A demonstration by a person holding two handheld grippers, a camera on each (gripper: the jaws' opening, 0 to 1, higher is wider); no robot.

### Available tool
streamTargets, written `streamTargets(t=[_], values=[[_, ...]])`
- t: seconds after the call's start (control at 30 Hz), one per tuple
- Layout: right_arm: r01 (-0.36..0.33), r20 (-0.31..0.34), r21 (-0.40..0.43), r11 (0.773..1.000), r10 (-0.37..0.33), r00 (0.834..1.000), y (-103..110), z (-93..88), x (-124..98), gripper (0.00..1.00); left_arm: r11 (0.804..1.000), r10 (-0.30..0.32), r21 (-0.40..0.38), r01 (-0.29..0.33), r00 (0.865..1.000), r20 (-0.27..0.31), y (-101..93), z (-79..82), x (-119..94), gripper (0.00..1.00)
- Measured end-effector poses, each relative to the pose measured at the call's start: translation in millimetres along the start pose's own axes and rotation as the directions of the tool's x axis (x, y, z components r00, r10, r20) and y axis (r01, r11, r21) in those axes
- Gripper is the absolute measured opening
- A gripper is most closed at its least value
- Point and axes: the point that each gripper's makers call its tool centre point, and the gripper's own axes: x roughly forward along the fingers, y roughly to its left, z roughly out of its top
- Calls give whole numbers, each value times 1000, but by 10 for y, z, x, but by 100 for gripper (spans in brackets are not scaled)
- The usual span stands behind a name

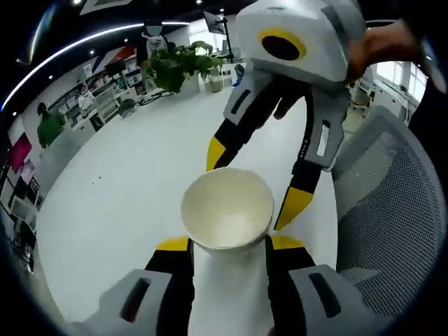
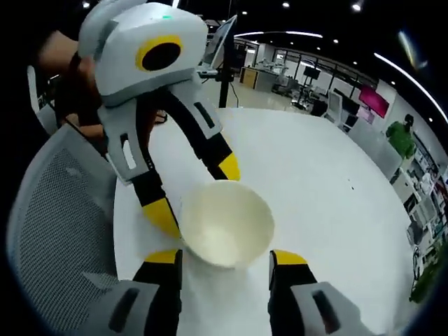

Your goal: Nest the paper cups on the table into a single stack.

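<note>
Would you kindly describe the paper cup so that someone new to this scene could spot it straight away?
Start from the round white table beside the grey mesh chair. Above its near edge, two yellow-tipped tools face each other, the left tool and the right tool. The white paper cup sits between them, its open mouth showing an empty inside, the one plain round thing among grey and yellow.

Left gripper (image 1: 227,245) rises from the frame bottom, jaws apart; right gripper (image 1: 255,189) reaches down from the top, jaws spread, hand (image 1: 381,45) upper right.
</note>
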Motion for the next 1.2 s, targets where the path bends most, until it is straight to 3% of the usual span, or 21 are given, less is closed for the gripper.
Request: streamTargets(t=[0.17, 0.37, 0.7, 0.9, 1.2], values=[[-22, -16, -19, 1000, 21, 1000, -75, 33, 52, 41, 1000, 1, -10, -1, 1000, -11, 110, -25, 0, 36], [-29, -10, -54, 998, 29, 1000, -281, 194, 177, 41, 999, 19, -37, -19, 1000, -13, 370, -45, -29, 36], [-19, -3, -83, 996, 18, 1000, -751, 442, 439, 41, 997, 57, -56, -58, 998, -26, 1010, -103, 36, 36], [-29, -9, -92, 995, 28, 1000, -860, 479, 516, 41, 995, 58, -76, -60, 998, -29, 1178, -141, 79, 36], [-43, -5, -56, 997, 43, 999, -867, 449, 588, 42, 994, 44, -103, -49, 998, -46, 1121, -180, 110, 36]])
